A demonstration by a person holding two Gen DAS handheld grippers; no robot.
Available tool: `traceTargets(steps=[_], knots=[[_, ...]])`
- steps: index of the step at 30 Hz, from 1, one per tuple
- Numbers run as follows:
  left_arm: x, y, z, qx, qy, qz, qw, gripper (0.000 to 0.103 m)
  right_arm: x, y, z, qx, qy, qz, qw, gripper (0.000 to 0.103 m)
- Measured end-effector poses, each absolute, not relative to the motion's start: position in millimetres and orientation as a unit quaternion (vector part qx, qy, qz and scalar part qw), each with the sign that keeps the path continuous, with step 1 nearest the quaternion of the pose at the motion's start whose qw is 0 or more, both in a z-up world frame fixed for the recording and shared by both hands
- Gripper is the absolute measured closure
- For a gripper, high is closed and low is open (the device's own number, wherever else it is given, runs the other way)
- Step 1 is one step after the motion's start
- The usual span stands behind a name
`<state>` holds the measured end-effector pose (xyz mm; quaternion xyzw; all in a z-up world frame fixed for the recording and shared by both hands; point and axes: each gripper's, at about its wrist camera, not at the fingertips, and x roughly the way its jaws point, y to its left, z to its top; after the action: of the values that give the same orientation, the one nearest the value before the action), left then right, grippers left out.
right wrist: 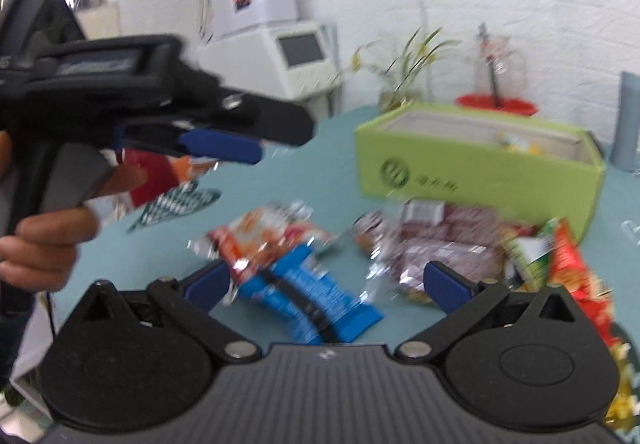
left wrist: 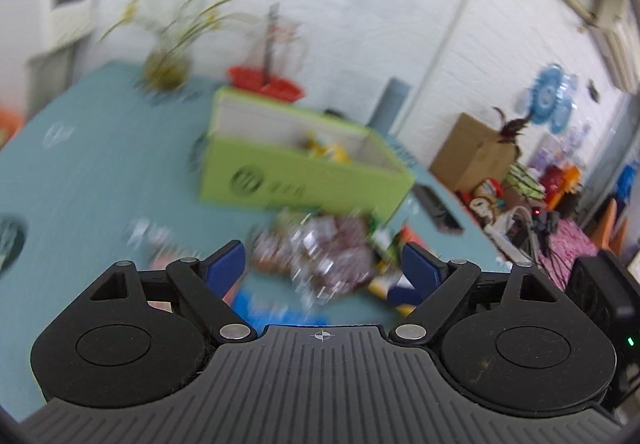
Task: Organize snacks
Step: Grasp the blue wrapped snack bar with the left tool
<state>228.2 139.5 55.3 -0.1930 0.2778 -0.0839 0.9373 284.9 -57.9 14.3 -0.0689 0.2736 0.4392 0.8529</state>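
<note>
- Left hand-held gripper and right hand-held gripper: both spread apart, empty
- Snack packets lie before the green box on the bench

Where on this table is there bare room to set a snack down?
Bare teal table lies left of the green box, toward the plant. In front of the box it is crowded: maroon packets, blue packet, orange packet.

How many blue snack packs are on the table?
1. The blue pack lies flat between the open right tongs, beside the orange pack. More could hide under the pile.
</note>
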Motion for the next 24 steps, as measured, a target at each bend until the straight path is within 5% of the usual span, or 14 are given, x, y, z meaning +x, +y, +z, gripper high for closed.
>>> traceTargets(steps=[11, 24], knots=[[176.8, 198.5, 9.1, -0.259, 0.315, -0.031, 0.913, 0.031, 316.8, -4.7, -23.5, -0.087, 0.349, 0.46, 0.811, 0.0], [187.4, 161.9, -7.1, -0.264, 0.352, -0.112, 0.891, 0.031, 251.7, -26.0, -19.2, -0.072, 0.347, 0.43, 0.83, 0.001]])
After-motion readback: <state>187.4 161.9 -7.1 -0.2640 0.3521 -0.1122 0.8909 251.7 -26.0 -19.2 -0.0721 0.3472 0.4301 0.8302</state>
